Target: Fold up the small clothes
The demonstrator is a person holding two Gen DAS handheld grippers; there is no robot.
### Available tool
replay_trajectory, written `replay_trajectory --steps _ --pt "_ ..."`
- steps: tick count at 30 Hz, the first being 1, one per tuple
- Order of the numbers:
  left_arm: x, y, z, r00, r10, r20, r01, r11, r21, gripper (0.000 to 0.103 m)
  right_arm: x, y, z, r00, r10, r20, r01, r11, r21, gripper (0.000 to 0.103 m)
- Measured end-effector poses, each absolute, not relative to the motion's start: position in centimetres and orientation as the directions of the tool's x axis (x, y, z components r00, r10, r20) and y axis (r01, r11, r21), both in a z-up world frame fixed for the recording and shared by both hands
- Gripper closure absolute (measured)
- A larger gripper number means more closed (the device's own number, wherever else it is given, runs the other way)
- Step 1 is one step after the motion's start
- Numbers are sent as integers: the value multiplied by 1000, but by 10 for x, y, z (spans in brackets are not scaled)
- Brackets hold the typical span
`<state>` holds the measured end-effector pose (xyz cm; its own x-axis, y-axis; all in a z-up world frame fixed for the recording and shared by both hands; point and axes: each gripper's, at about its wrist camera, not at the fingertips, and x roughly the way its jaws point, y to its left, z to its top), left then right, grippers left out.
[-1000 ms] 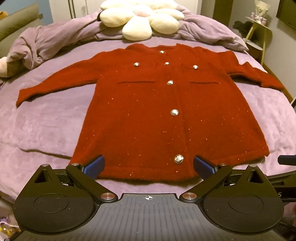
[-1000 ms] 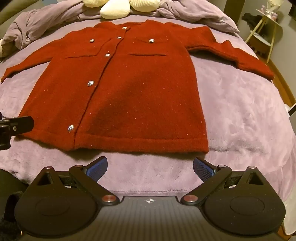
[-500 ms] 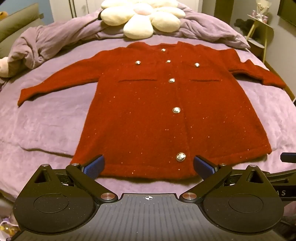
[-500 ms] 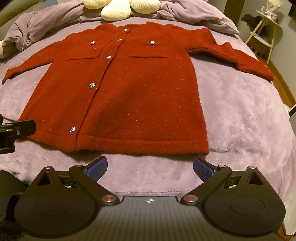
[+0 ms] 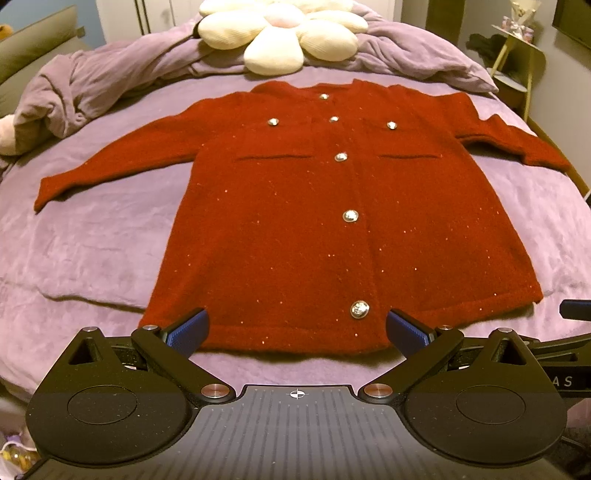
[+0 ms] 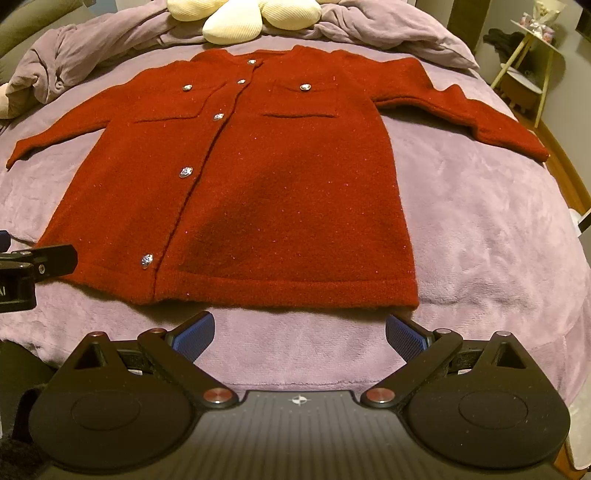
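A dark red buttoned cardigan (image 5: 295, 229) lies flat and face up on a purple bed, sleeves spread to both sides; it also shows in the right wrist view (image 6: 266, 192). My left gripper (image 5: 295, 330) is open and empty, hovering at the cardigan's bottom hem near the left corner. My right gripper (image 6: 299, 334) is open and empty, just short of the hem, towards its right half. The left gripper's body (image 6: 33, 266) shows at the left edge of the right wrist view.
The purple blanket (image 5: 92, 251) covers the bed. A cream flower-shaped pillow (image 5: 284, 33) and a bunched purple duvet (image 5: 92, 85) lie at the head. A small side table (image 6: 532, 74) stands past the bed's right edge.
Both grippers have shifted slightly; the cardigan sits a little lower and closer in the right wrist view. The cardigan itself has not moved. Both grippers stay open.
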<state>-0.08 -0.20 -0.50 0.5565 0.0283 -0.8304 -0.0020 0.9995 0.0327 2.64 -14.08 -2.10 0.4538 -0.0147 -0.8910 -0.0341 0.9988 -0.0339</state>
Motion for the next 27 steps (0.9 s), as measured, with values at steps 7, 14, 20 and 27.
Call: replay_trajectory --steps 7,14,20,27 --pt "0 -4 -4 551 30 -834 -2 999 34 0 26 -142 -21 458 -10 -889 -33 999 -28 4" --pt "0 -4 -4 550 29 -834 -2 999 34 0 25 -141 -21 460 -9 -888 -30 999 -26 4" --pt "1 -4 -5 547 29 -837 -3 999 33 0 25 -142 -21 463 -8 -886 -28 999 -24 4" --pt "2 -4 -6 546 29 -837 -4 999 32 0 24 -143 -20 467 -7 -884 -24 999 -21 4"
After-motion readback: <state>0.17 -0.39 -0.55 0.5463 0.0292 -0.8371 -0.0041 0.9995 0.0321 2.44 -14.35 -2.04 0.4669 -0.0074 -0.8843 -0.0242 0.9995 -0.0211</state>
